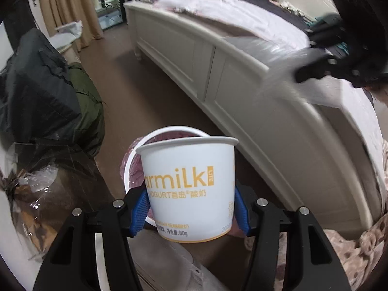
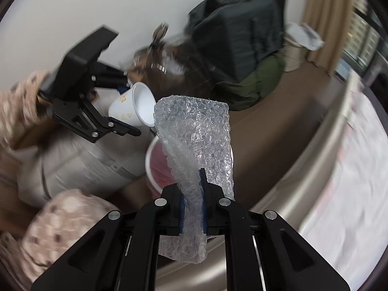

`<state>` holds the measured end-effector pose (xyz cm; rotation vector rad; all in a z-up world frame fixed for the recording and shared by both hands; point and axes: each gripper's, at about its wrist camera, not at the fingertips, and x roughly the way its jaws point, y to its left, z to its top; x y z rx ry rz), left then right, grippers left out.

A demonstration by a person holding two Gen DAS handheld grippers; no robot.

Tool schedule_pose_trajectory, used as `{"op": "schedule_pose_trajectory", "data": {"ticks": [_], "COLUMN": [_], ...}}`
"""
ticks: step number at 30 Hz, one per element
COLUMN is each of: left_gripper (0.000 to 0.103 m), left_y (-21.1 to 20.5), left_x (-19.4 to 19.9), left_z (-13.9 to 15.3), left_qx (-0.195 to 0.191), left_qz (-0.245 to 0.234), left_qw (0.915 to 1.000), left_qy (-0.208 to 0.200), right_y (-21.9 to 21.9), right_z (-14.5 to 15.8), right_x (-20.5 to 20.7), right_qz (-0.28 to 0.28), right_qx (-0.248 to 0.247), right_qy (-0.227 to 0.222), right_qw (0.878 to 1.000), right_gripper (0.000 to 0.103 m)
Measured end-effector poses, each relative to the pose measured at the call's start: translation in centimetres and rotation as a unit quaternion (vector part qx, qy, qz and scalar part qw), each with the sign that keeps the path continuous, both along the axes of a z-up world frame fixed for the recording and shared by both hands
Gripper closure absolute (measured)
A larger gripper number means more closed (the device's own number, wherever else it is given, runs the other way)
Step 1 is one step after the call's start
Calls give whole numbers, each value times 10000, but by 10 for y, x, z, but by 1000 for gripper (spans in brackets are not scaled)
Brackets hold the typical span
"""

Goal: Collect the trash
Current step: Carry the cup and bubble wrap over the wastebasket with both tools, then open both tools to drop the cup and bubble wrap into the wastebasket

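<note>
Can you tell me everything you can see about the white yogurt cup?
The yogurt cup is a small white paper-looking tub with a rolled rim and yellow lettering. The left gripper is shut on it, its blue pads pressing both sides. In the right wrist view the cup is tilted, its open mouth looks empty, and it sits near a white bin with a reddish liner.

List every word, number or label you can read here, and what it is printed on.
"armiLk", first letters hidden: yogurt cup held in the left tool.
"LITE": same cup, small vertical tag.
"OGURT" plus Chinese characters: same cup.
"80g": cup's bottom edge.
Other fine print on the cup: too small.
Bubble wrap in the right tool: no text.
</note>
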<state>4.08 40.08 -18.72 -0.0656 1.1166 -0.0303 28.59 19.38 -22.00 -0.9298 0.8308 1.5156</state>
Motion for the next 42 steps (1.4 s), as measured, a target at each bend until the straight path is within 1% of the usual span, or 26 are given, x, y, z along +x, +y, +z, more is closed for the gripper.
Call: {"op": "schedule_pose_trajectory", "data": {"ticks": [2,7,12,15,16,17,18,19,20,21,22,24,27,29,32,35,37,39,42], "left_gripper": [45,45,45,45,45,41,35,17,7,6,6,6,5,5,5,5,5,5,5], "left_y": [9,17,22,20,20,20,21,20,21,20,18,15,2,-13,-32,-56,-74,-89,-107], "left_x": [5,12,16,17,17,17,18,18,17,14,13,9,1,-6,-17,-35,-47,-59,-74], "left_z": [-12,-39,-65,-76,-79,-81,-84,-85,-85,-82,-79,-72,-54,-38,-17,6,20,34,51], "left_qx": [-93,-128,-145,-66,-39,-35,-39,-14,31,49,53,106,148,420,730,736,816,841,657], "left_qz": [-67,-229,-376,-514,-548,-560,-526,-452,-365,-298,-258,-98,123,363,724,1045,1268,1458,1721], "left_qw": [9999,9993,9980,9966,9962,9958,9955,9956,9960,9968,9971,9978,9989,9980,9945,9918,9886,9857,9828], "left_qy": [94,277,492,635,678,726,791,825,811,746,709,645,423,317,208,53,10,-60,-134], "right_y": [17,55,85,94,95,95,94,91,87,85,80,67,41,22,-4,-29,-48,-69,-98], "right_z": [-18,-63,-112,-134,-140,-145,-147,-148,-147,-145,-139,-120,-84,-62,-34,-8,5,17,27], "right_x": [4,2,-6,-13,-15,-17,-19,-20,-21,-19,-17,-12,-10,-13,-25,-42,-52,-61,-71], "right_qz": [234,780,1342,1648,1747,1838,1919,2015,2081,2071,2019,1756,1432,1344,1243,1096,945,676,263], "right_qx": [-205,-685,-1041,-1133,-1142,-1122,-1102,-1093,-1085,-1077,-1043,-848,-494,-242,19,200,293,395,476], "right_qy": [-53,-243,-495,-788,-908,-1169,-1363,-1540,-1743,-1848,-1946,-2087,-1955,-1940,-2008,-2039,-2021,-1880,-1638], "right_qw": [9995,9943,9842,9766,9737,9695,9656,9611,9563,9546,9542,9584,9689,9714,9717,9726,9744,9791,9850], "right_gripper": [94,94,93,90,78,50,38,29,29,28,25,20,14,10,7,7,7,7,7]}}
